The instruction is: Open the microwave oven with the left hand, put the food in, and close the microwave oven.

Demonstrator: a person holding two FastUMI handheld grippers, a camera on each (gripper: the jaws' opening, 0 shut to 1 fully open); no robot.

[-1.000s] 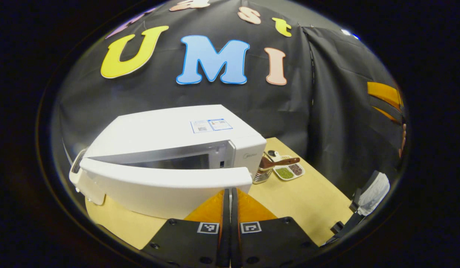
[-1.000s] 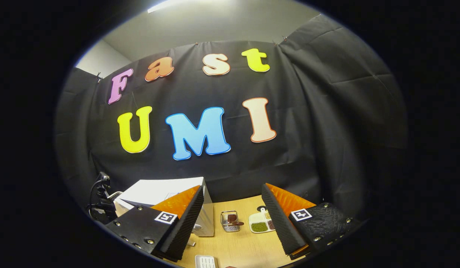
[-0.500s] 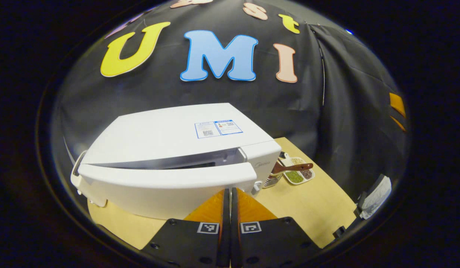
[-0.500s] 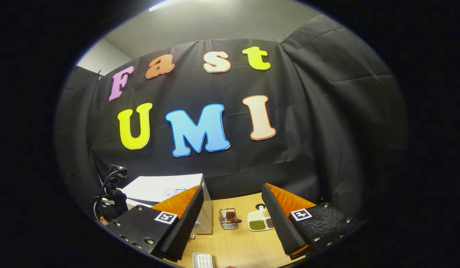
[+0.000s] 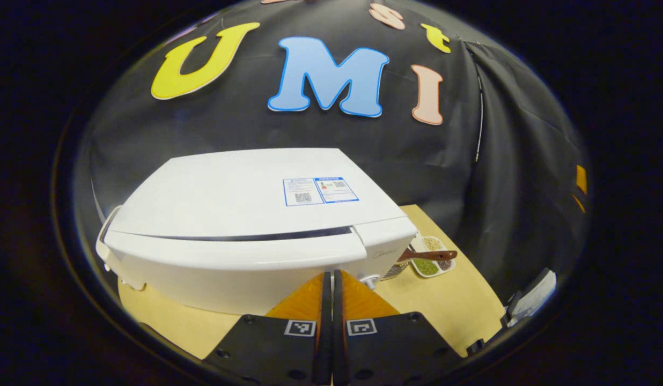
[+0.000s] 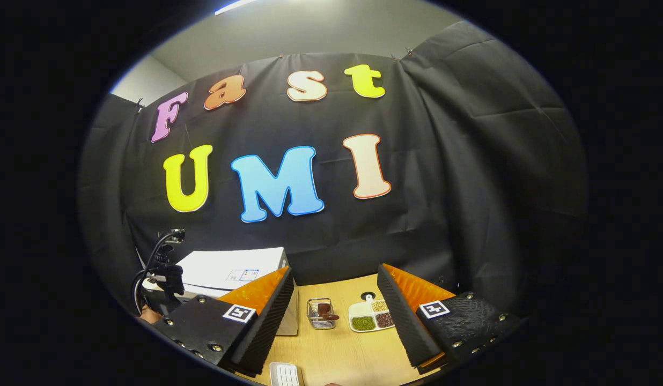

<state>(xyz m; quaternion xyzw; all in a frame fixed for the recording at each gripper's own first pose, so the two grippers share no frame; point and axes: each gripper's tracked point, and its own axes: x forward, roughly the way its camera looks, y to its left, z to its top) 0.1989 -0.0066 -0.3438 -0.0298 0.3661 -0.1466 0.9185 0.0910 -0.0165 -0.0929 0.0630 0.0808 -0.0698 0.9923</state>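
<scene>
The white microwave [image 5: 245, 198] stands on the wooden table, close in front of me in the left gripper view. Its door [image 5: 229, 271] lies against the body, with a thin dark seam along the top edge. My left gripper [image 5: 327, 276] is shut with nothing between its fingers, and its tips rest at the door's lower right part. In the right gripper view the microwave [image 6: 229, 267] sits low on the left. My right gripper [image 6: 336, 271] stands open and empty above the table. The oven's inside is hidden.
To the right of the microwave stand a small wire basket [image 6: 321, 313] and a divided white dish [image 6: 370, 317] of beans, with a wooden spoon [image 5: 428, 255] across them. A white ribbed item [image 6: 283, 373] lies at the table's [image 5: 433, 305] near edge.
The microwave door has swung from ajar to against the body as my shut left gripper pushed in on it. The right gripper has stayed open and hardly shifted.
</scene>
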